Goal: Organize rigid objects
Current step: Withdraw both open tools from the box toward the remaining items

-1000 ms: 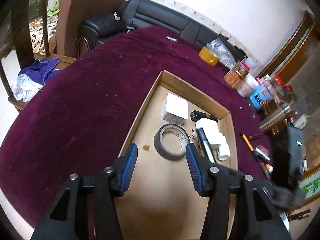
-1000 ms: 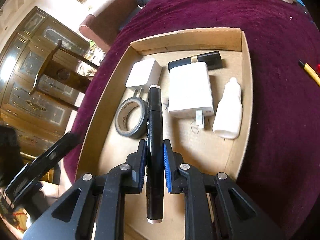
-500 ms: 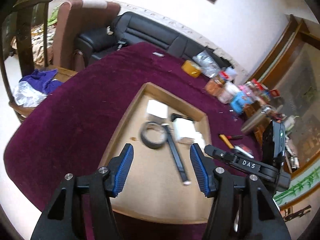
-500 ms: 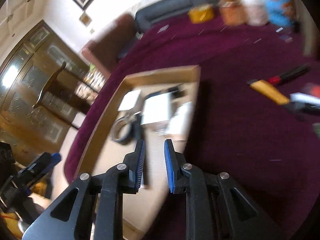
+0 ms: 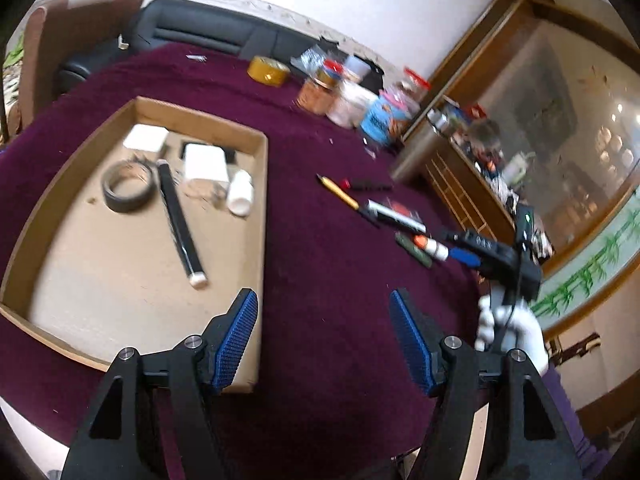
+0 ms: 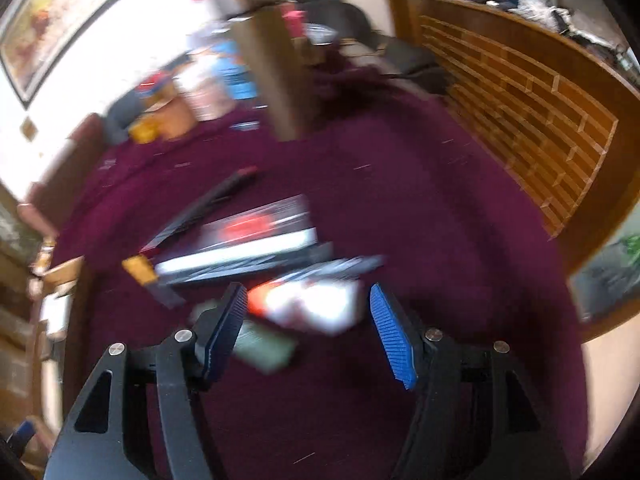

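Observation:
A cardboard tray (image 5: pixel 262 184) on the purple cloth holds a grey tape roll (image 5: pixel 128 192), a black marker (image 5: pixel 180 224), two white chargers (image 5: pixel 204 162) and a white bottle (image 5: pixel 240 194). My left gripper (image 5: pixel 324 332) hovers over the tray's right edge, its jaws opening with nothing between them. To the right lie a yellow pencil (image 5: pixel 338 192), a black-and-white marker (image 5: pixel 394 218), a green piece (image 5: pixel 414 248) and a white tube with an orange cap (image 5: pixel 430 246). My right gripper (image 6: pixel 308 320) hangs over that white tube (image 6: pixel 308 308), jaws opening, pads apart from it; this view is blurred.
Jars, tins and a yellow tape roll (image 5: pixel 268 72) crowd the table's far side. A tall brown cylinder (image 6: pixel 272 76) stands behind the loose items. A white-gloved hand (image 5: pixel 508 328) carries the right gripper. A wooden cabinet (image 6: pixel 520 112) rises on the right, a black sofa (image 5: pixel 192 32) behind.
The right gripper let go of the black marker, which now lies in the tray, and swung right to the loose items, opening wide. The left gripper drew back, turned right and widened.

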